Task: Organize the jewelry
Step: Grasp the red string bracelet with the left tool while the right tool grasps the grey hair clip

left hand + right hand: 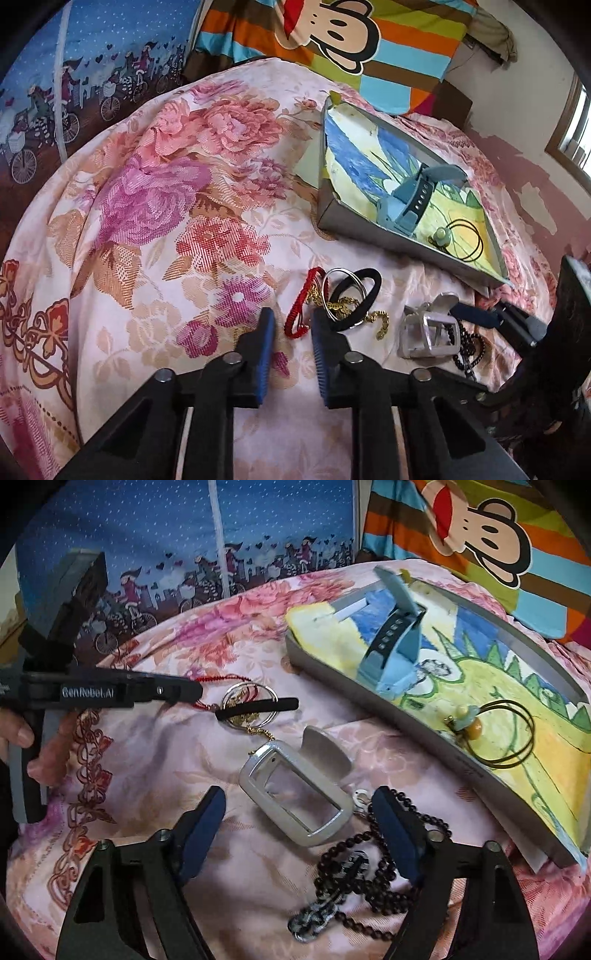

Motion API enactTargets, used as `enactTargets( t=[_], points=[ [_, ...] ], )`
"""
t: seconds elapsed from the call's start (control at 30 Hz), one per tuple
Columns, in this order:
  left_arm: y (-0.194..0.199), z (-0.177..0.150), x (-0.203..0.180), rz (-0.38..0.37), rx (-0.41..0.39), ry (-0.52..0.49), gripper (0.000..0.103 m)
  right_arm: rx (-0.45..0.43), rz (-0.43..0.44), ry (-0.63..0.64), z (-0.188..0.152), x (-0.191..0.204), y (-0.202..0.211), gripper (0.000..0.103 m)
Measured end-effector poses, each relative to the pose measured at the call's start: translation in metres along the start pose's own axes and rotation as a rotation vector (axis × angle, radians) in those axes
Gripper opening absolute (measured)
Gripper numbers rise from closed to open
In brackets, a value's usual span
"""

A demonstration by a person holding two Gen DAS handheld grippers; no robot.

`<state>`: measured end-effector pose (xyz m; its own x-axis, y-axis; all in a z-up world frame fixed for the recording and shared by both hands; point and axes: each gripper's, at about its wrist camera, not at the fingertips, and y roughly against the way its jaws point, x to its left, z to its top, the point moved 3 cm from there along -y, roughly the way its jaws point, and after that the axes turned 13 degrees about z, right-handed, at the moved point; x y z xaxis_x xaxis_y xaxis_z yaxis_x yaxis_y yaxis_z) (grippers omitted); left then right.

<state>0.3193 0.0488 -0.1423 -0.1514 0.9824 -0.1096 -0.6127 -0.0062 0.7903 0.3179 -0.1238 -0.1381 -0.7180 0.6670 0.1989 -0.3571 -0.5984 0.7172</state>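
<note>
- Fingers of my left gripper spread, red cord bracelet between the tips.
- Right gripper spread around silver watch case.
- Tray at 2 o'clock holds blue watch.

Shallow grey tray holds blue watch strap and black cord pendant; silver rectangular watch case, dark bead strand, red cord bracelet lie on bedspread.

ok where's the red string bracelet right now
The red string bracelet lies on the floral bedspread, just ahead of the open left gripper, at the left edge of the pile with the gold chain and black ring.
</note>
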Motion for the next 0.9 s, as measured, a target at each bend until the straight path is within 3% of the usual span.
enactTargets(
  t=[0.1, 0.57, 0.9],
  points=[
    [-0.002, 0.001, 0.001, 0.002, 0.005, 0.01, 0.007, 0.004, -0.012, -0.008, -0.001, -0.001, -0.004, 0.055],
    [0.035, 0.015, 0.011, -0.023, -0.096, 0.088, 0.005, -0.125, -0.001, -0.068, -0.009, -0.007, 0.011, 0.054],
    [0.075, 0.026, 0.004, -0.056, -0.229, 0.082, 0.005, -0.175, 0.006, -0.08, -0.009, -0.01, 0.016, 0.053]
  ],
)
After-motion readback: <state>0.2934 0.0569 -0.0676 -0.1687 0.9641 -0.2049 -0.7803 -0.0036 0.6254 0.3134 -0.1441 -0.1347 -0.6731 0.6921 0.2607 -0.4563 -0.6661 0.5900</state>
